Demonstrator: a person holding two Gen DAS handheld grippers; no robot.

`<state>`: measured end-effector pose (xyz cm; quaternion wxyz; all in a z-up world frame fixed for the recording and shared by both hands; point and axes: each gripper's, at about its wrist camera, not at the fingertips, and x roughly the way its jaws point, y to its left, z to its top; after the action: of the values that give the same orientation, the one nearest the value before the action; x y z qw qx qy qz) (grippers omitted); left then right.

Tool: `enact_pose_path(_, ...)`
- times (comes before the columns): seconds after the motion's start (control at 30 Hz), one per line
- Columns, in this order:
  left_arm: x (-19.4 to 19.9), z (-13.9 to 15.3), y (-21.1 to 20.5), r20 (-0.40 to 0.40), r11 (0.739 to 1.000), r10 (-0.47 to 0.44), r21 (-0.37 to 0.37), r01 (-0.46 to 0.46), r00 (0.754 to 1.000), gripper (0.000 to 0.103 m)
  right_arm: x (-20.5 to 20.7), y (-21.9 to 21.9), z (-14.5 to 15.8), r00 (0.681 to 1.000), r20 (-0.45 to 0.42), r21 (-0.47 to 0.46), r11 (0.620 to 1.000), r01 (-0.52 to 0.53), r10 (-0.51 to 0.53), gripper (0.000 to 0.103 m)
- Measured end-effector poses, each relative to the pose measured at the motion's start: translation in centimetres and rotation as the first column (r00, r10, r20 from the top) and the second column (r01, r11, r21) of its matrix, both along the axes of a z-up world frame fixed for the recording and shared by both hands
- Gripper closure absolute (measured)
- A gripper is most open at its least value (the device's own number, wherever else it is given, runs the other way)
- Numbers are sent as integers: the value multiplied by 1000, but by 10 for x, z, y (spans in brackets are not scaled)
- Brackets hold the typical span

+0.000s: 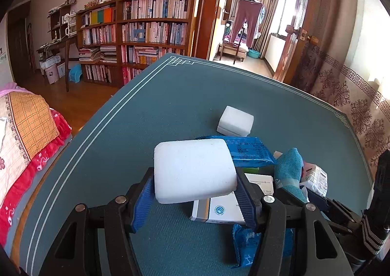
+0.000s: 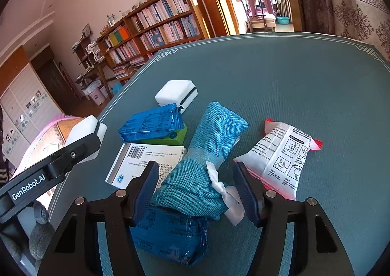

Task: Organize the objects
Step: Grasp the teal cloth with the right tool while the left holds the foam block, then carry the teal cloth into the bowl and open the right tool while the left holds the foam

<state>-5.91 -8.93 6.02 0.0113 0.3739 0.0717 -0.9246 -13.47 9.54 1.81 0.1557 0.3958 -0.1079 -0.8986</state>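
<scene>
Teal cloth roll (image 2: 207, 154) lies in the middle of the clutter on the green table mat (image 2: 304, 86), its long axis running straight away from the right gripper (image 2: 195, 193), near end already between the fingers. The left pad looks pressed to the cloth while the right pad meets only the white wrapping at its end, so I can't call it a firm grip yet. Over on the other side, the left gripper (image 1: 195, 199) is clamped on a white sponge block (image 1: 192, 168), held up above the boxes.
</scene>
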Motion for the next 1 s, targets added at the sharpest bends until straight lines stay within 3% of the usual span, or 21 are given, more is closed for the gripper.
enact_pose_path(0.1, 0, -1, 0, 2, 1000, -2, -3, 2, 1000, 38, -7, -3, -7, 1000, 21, -9, 1000, -2, 2, 43)
enact_pose_path(0.5, 0, -2, 2, 3, 1000, -2, -6, 2, 1000, 38, 9, -11, -4, 999, -27, 62, 997, -37, 38, 54)
enact_pose_path(1.0, 7, 1, 18, -14, 999, -49, -23, 48, 999, 38, 55, 12, 27, 992, -129, -21, 1000, -17, 14, 54)
